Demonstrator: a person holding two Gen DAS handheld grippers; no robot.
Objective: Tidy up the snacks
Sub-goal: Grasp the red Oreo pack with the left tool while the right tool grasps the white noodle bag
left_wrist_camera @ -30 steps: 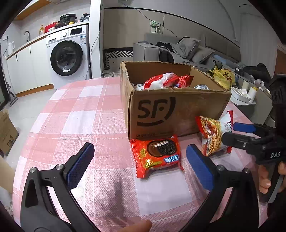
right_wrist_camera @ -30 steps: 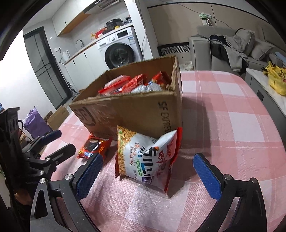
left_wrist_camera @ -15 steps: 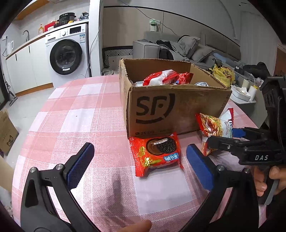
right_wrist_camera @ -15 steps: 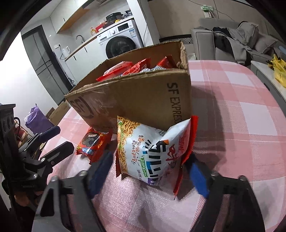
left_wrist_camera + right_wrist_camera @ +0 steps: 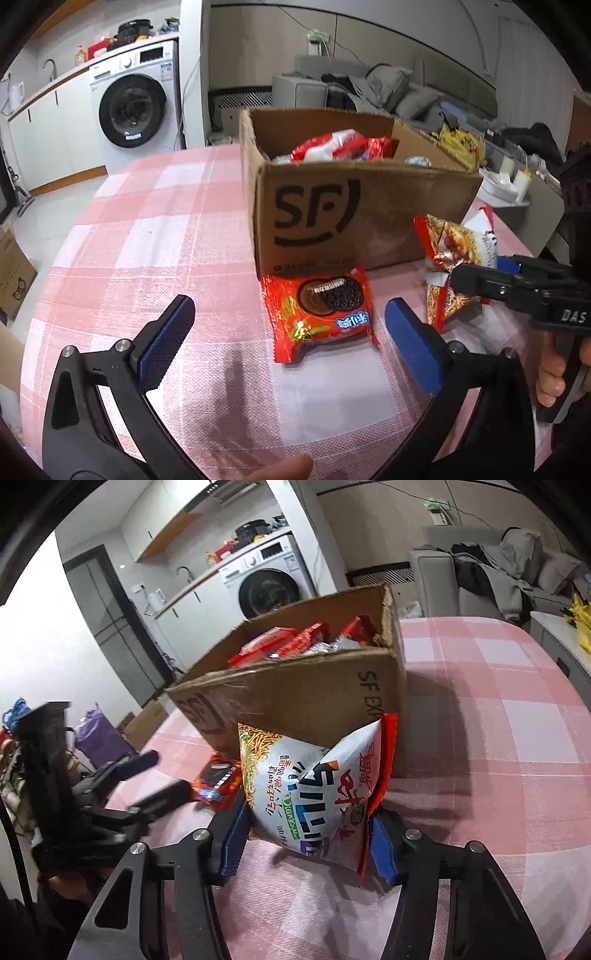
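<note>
A cardboard SF box (image 5: 354, 218) stands on the pink checked tablecloth with several red snack packs inside; it also shows in the right wrist view (image 5: 303, 701). A red cookie pack (image 5: 319, 310) lies flat in front of the box. My left gripper (image 5: 288, 343) is open just short of it, one finger on each side. My right gripper (image 5: 306, 838) is shut on a white and red noodle snack bag (image 5: 314, 794), which stands against the box's corner. That bag (image 5: 454, 266) and the right gripper (image 5: 476, 275) also show in the left wrist view.
The tablecloth (image 5: 147, 240) stretches out to the left of the box. A washing machine (image 5: 135, 107) and a sofa with clothes (image 5: 373, 88) stand beyond the table. The left gripper (image 5: 151, 779) appears in the right wrist view beside the cookie pack (image 5: 218, 781).
My right gripper has moved forward and closed on the noodle snack bag. My left gripper has stayed open in front of the cookie pack.
</note>
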